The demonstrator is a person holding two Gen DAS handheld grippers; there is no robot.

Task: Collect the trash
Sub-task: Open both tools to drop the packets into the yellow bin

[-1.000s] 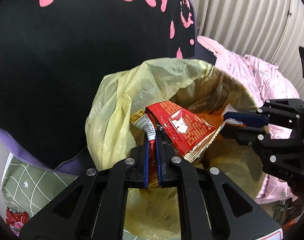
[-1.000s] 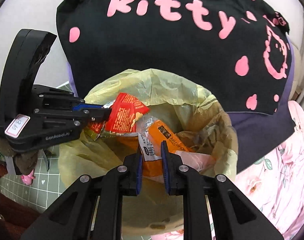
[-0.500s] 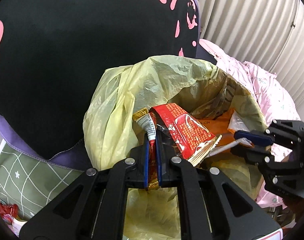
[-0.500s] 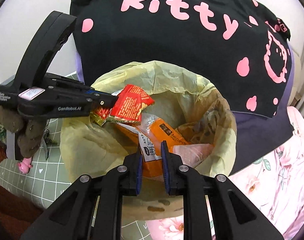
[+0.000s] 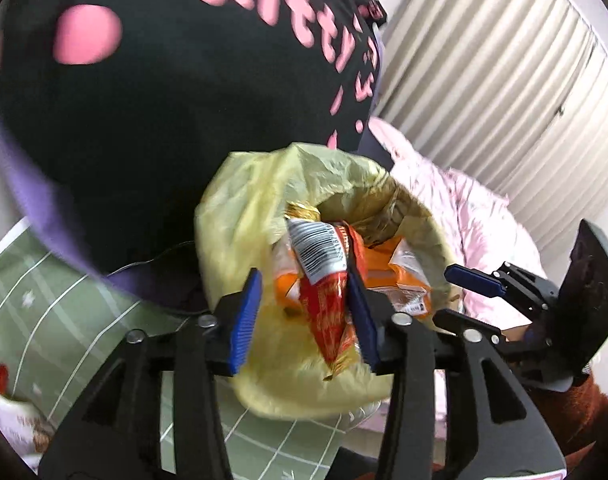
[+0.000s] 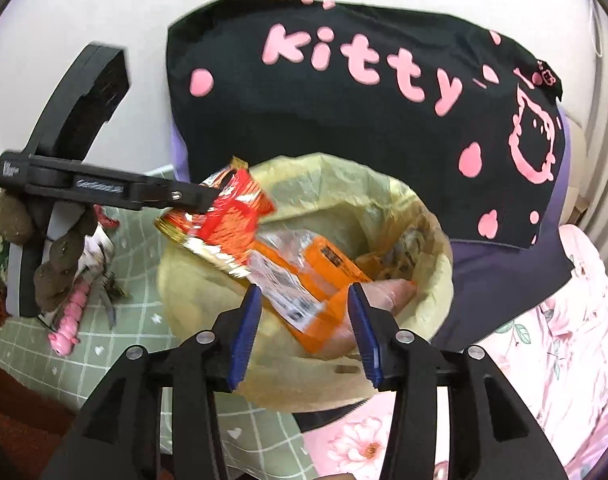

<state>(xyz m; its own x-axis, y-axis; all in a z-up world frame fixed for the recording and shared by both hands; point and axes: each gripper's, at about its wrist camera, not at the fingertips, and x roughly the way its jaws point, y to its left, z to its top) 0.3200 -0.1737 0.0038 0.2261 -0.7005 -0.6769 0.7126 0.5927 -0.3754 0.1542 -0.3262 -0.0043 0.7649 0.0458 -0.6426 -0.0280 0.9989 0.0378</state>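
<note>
A bin lined with a yellow bag (image 5: 240,216) (image 6: 384,188) stands on a green checked mat. My left gripper (image 5: 304,312) (image 6: 208,200) is open over the bin's near left rim; a red snack wrapper (image 5: 328,312) (image 6: 232,216) hangs between its fingers, against the right one. My right gripper (image 6: 304,328) (image 5: 452,292) is open over the bin's front. An orange wrapper (image 6: 316,280) (image 5: 396,280) lies loose in the bin, between and below the right fingers.
A black cushion with pink "kitty" lettering (image 6: 364,92) stands behind the bin. Pink flowered bedding (image 6: 564,360) lies at the right. More wrappers (image 5: 12,420) and a pink toy (image 6: 68,320) lie on the green mat (image 6: 124,328) at the left.
Both grippers have opened. The orange wrapper has dropped from the right gripper into the bin. The red wrapper has swung down between the left fingers.
</note>
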